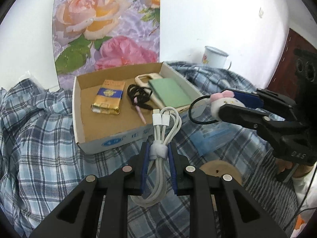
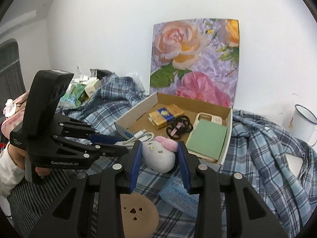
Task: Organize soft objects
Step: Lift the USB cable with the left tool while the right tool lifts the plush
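My left gripper (image 1: 158, 147) is shut on a coiled white charging cable (image 1: 162, 136) and holds it just in front of the open cardboard box (image 1: 111, 140). My right gripper (image 2: 160, 145) is shut on a small white plush toy with a pink bow (image 2: 159, 155), held above the plaid cloth beside the box's near corner. In the left wrist view the toy (image 1: 221, 101) shows with a black loop hanging from it. The box holds a gold packet (image 1: 108, 99), black hair ties (image 1: 138, 95) and a phone case under a green pad (image 1: 170, 93).
A blue plaid cloth (image 1: 39, 138) covers the surface. A floral board (image 1: 107, 27) leans on the wall behind the box. A white enamel mug (image 1: 215, 57) stands at the right. A round wooden disc (image 2: 138, 214) and a blue packet (image 2: 178, 192) lie near me.
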{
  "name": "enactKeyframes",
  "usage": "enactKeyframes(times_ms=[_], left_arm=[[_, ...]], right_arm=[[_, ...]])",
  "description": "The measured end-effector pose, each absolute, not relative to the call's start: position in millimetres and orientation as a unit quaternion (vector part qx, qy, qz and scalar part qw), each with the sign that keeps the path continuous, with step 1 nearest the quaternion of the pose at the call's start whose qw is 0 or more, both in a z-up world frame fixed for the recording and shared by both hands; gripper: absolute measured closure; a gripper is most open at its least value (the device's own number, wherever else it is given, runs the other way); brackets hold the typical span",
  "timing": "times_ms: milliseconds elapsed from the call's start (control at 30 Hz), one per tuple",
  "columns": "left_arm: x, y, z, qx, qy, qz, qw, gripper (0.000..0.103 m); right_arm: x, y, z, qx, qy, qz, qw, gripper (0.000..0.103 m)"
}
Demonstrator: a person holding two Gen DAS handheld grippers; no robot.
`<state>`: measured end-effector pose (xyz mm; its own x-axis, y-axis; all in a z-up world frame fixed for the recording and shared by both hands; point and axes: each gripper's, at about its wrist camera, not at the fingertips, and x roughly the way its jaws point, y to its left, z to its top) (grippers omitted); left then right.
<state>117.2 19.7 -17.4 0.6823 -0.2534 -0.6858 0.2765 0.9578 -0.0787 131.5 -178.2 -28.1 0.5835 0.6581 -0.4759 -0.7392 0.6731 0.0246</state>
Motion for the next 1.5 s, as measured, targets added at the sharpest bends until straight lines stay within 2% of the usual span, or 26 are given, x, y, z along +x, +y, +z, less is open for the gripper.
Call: enactKeyframes(times_ms=[400, 1200, 1500], left_arm=[[95, 18, 26, 0.003, 0.315, -0.158, 0.936, 0.082], [69, 26, 142, 0.006, 0.188, -0.14, 0.972, 0.082], [77, 25, 168, 0.013, 0.16, -0.12, 0.98, 0.082]], right_arm=[[120, -186, -5, -0.082, 0.194, 0.392, 0.896, 0.068], [92, -190, 96, -0.077, 0.074, 0.382, 0.918, 0.068], [96, -188, 119, -0.073, 0.046, 0.387, 0.918, 0.068]])
